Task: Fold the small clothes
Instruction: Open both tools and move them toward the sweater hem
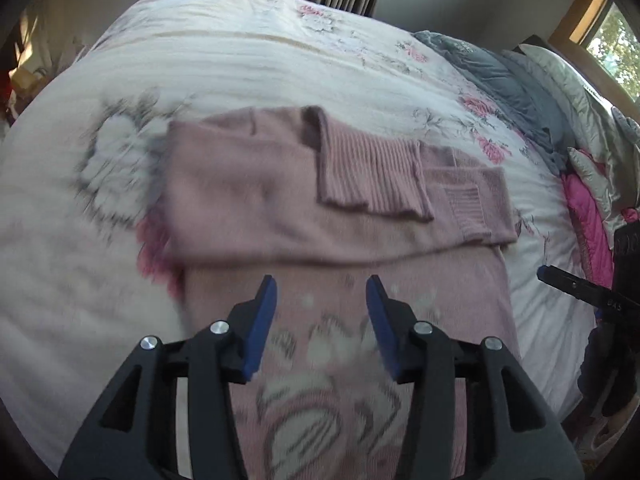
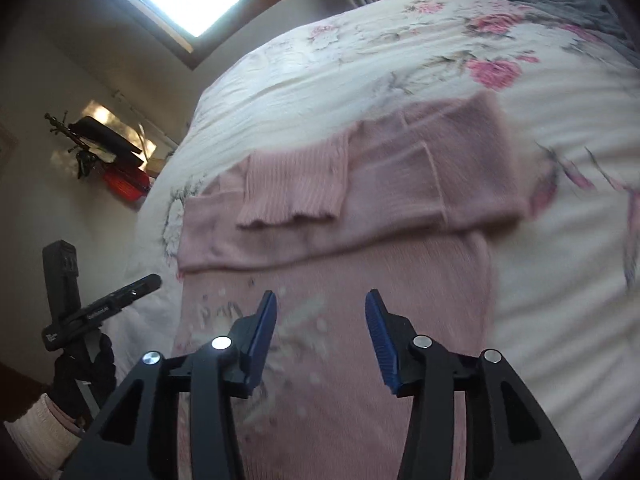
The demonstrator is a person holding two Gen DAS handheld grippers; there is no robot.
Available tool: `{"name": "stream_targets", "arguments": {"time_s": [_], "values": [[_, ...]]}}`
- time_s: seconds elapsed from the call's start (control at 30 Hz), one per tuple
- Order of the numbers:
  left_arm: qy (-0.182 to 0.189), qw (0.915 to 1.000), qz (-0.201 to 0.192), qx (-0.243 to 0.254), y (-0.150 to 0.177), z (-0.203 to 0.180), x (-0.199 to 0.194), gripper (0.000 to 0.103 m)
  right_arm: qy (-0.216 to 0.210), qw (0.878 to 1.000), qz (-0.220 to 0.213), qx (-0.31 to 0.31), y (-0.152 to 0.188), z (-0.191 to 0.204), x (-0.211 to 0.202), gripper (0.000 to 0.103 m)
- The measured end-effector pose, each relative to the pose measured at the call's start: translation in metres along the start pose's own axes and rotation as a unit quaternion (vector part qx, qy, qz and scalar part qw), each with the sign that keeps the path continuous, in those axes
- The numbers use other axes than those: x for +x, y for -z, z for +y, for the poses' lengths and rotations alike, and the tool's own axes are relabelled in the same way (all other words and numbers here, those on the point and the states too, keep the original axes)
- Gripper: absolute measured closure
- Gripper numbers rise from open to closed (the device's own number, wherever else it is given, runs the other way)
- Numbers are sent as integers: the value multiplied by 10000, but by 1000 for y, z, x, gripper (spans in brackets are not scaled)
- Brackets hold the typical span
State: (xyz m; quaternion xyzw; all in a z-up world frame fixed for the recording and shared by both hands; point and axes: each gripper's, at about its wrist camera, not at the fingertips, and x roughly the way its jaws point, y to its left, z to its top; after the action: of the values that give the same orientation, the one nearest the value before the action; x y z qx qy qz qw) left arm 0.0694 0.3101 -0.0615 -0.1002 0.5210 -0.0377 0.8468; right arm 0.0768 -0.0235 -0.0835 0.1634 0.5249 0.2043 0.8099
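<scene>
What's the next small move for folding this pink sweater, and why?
Probably lower both open grippers, left gripper and right gripper, onto the pink sweater near its bottom hem and pinch it: the sleeves already lie folded across the chest, so the lower body looks next.

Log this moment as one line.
left tongs open, empty | right tongs open, empty | pink sweater on floral bedspread, sleeves folded across | both tongs above sweater body

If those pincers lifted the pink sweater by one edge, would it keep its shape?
Probably not. The sweater is soft knit, already draped in folds, so it would likely sag and unfold. Its fuzzy surface should grip rather than slip. The ribbed collar looks thicker, perhaps slightly firmer.
</scene>
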Motion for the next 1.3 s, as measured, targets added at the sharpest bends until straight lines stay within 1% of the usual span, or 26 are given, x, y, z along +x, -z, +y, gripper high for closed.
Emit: {"name": "stream_targets", "arguments": {"time_s": [0.13,0.2,0.27,0.37,0.43,0.5,0.6,0.63,0.7,0.9,1.03,1.17,1.27,1.3], "values": [[-397,9981,414,-218,64,25,-35,47,487,9977,429,176,83,-7,-34,53],[-531,9961,666,-240,95,34,-47,47,581,9955,650,377,113,-12,-44,52],[-669,9942,824,-166,121,40,-55,47,665,9937,757,495,137,-16,-53,51],[-650,9924,1003,-299,152,51,-65,47,766,9904,950,645,162,-20,-57,50],[-674,9910,1074,-428,167,58,-69,47,922,9888,1020,572,170,-21,-59,50],[-634,9905,1096,-540,179,62,-73,47,993,9880,1066,515,174,-19,-60,50],[-594,9897,1141,-621,193,67,-78,45,878,9886,1022,678,181,-26,-66,47],[-554,9895,1165,-655,196,67,-78,43,866,9883,1012,737,183,-29,-67,46],[-546,9884,1221,-723,205,71,-78,43,876,9878,1027,776,186,-34,-68,45],[-426,9807,1559,-1098,230,86,-61,43,994,9829,1270,892,202,-56,-57,44],[-230,9781,1661,-1232,241,88,-49,43,983,9789,1408,1110,211,-73,-46,43],[-268,9761,1725,-1290,246,88,-38,43,1023,9752,1508,1258,213,-87,-34,43],[-305,9750,1714,-1380,246,87,-33,43,1056,9733,1629,1226,214,-92,-26,42],[-291,9752,1705,-1378,245,86,-31,43,1051,9731,1662,1203,214,-92,-23,41]]}}
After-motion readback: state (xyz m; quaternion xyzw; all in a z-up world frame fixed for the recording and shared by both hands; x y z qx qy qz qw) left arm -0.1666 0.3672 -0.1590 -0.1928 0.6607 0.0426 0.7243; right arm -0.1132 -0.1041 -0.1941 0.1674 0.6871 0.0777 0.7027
